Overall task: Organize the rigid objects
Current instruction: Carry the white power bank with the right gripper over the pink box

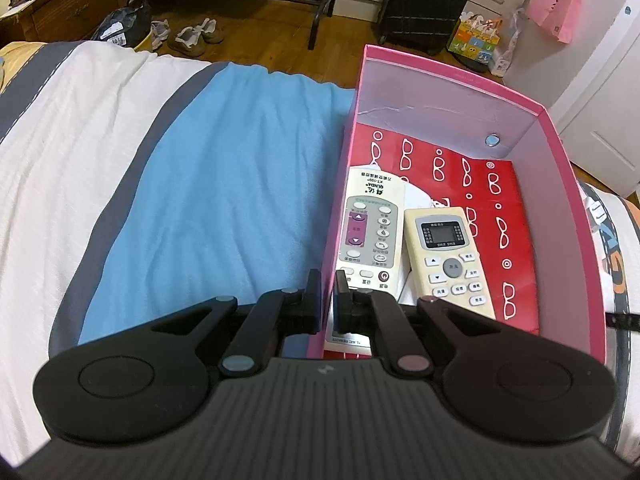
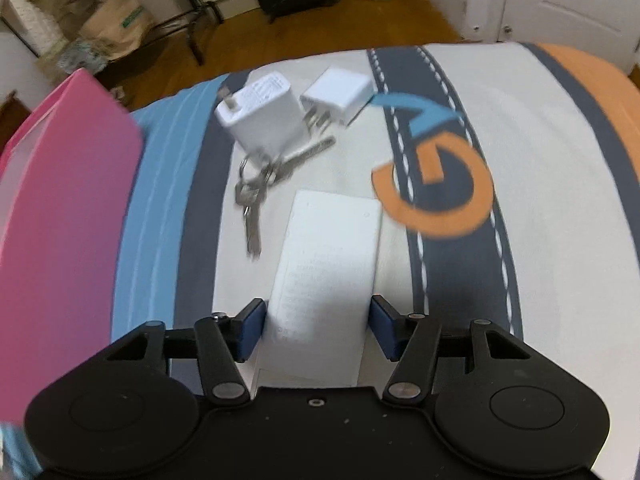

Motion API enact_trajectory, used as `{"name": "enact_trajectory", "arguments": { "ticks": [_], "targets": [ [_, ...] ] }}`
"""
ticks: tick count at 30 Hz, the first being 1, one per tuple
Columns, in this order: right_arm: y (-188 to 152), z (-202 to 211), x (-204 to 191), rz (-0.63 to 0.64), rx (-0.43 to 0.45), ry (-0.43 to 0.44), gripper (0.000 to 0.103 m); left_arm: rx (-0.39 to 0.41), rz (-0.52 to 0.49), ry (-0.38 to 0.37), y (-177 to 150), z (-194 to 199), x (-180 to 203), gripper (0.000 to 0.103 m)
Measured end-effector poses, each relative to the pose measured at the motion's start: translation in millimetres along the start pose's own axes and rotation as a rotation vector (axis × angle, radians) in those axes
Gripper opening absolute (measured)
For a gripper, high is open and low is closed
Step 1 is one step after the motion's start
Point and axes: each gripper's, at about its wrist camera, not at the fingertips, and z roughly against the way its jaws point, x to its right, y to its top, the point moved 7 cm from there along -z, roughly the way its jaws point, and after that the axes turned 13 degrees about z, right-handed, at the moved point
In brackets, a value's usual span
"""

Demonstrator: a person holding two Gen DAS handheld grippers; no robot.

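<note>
The left gripper (image 1: 329, 298) is pinched nearly shut on the near left wall of the pink box (image 1: 568, 208) — one finger outside, one inside. In the box two remotes lie side by side on red paper with glasses drawn on it (image 1: 516, 216): a white remote (image 1: 370, 224) by the left wall and a cream remote (image 1: 450, 258) next to it. The right half of the box floor is bare.

The right gripper (image 2: 318, 330) holds a flat white block (image 2: 326, 268) between its blue pads (image 2: 251, 330). Past it lie a bunch of keys (image 2: 260, 184) and two white chargers (image 2: 264, 114) (image 2: 340, 94), close together. To their right the bed cover (image 2: 540, 152) is bare. The pink box stands at the left edge.

Past the bed are a wood floor (image 1: 256, 36), shoes (image 1: 196, 36) and a black suitcase (image 1: 424, 0).
</note>
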Motion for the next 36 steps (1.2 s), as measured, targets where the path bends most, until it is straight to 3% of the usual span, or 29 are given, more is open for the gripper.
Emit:
{"name": "enact_trajectory", "arguments": {
  "ticks": [4,5,6,9,12,13,14,15,19,28,32,36],
  "targets": [
    [-20,8,9,-0.130,0.069,0.089,0.071,-0.001,-0.004,0.006,-1,2,1,0.005],
    [-21,8,10,-0.131,0.073,0.106,0.069,0.002,-0.006,0.006,-1,3,1,0.005],
    [-16,5,14,-0.125,0.073,0.124,0.060,0.003,-0.007,0.003,-1,4,1,0.005],
    [-10,4,27,-0.199,0.094,0.185,0.057,0.001,-0.003,-0.001,0,4,0,0.005],
    [-10,12,18,-0.151,0.118,0.164,0.056,0.005,-0.025,0.002,-1,3,1,0.004],
    [-10,15,11,-0.120,0.124,0.158,0.053,0.008,-0.036,0.006,-2,3,2,0.004],
    [-9,20,4,-0.089,0.131,0.146,0.029,0.010,-0.039,0.007,-3,3,2,0.004],
    [-7,24,-2,-0.056,0.137,0.158,0.027,0.010,-0.032,0.004,-3,4,1,0.004],
    [-7,29,-30,0.056,0.130,0.170,0.023,0.004,-0.015,-0.002,-2,3,1,0.004],
    [-7,22,-45,0.112,0.139,0.134,0.022,0.012,-0.026,0.014,-3,3,2,0.003],
    [-5,37,-53,0.171,0.205,0.086,0.021,0.013,-0.032,0.017,-3,3,2,0.003],
    [-2,60,-65,0.200,0.286,0.090,0.020,0.012,-0.048,0.022,-4,3,4,0.003]
  ]
}}
